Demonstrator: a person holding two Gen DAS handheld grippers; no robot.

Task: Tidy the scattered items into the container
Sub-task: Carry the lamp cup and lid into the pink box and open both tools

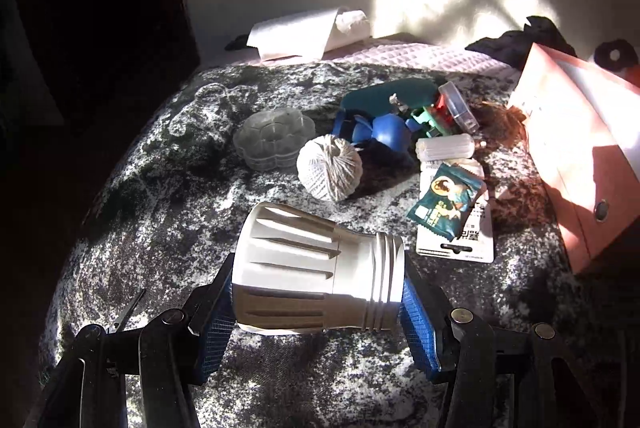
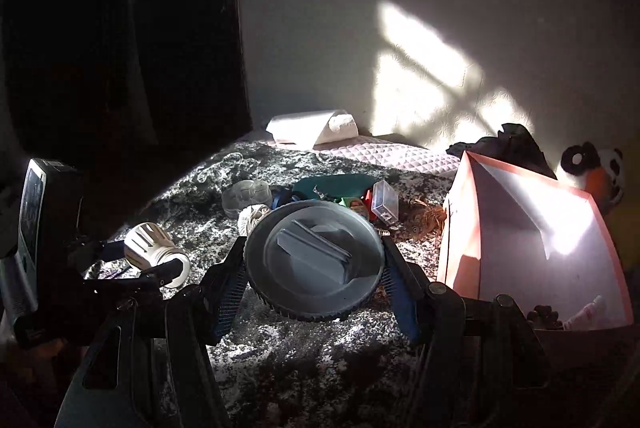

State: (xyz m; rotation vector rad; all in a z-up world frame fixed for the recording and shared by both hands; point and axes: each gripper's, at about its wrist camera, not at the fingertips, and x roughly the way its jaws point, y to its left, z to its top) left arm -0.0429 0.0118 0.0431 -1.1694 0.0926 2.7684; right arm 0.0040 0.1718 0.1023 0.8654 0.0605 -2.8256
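White ribbed plastic — a bulb base [image 1: 316, 272] clamped sideways between the blue pads of the left gripper [image 1: 320, 312], held just above the bed [image 1: 280, 380]. Grey round lid [image 2: 314, 260] pinched at its rim by the right gripper [image 2: 314, 276], lifted clear of the mottled blanket. Pink box [image 2: 532, 248] standing open at the bed's right edge, a small tube and something dark already lying in its near corner. Twine ball [image 1: 330, 167], clear flower-shaped case [image 1: 274, 137], blue toy [image 1: 372, 131], green packet [image 1: 444, 201] and white card [image 1: 456, 240] clustered mid-bed, toward the box.

Likely both loads bound for the box. Best to carry the lid over first — closest to the opening — level, above the near wall, then let go low. Base to follow without loosening early; smooth, round, prone to roll if dropped short.
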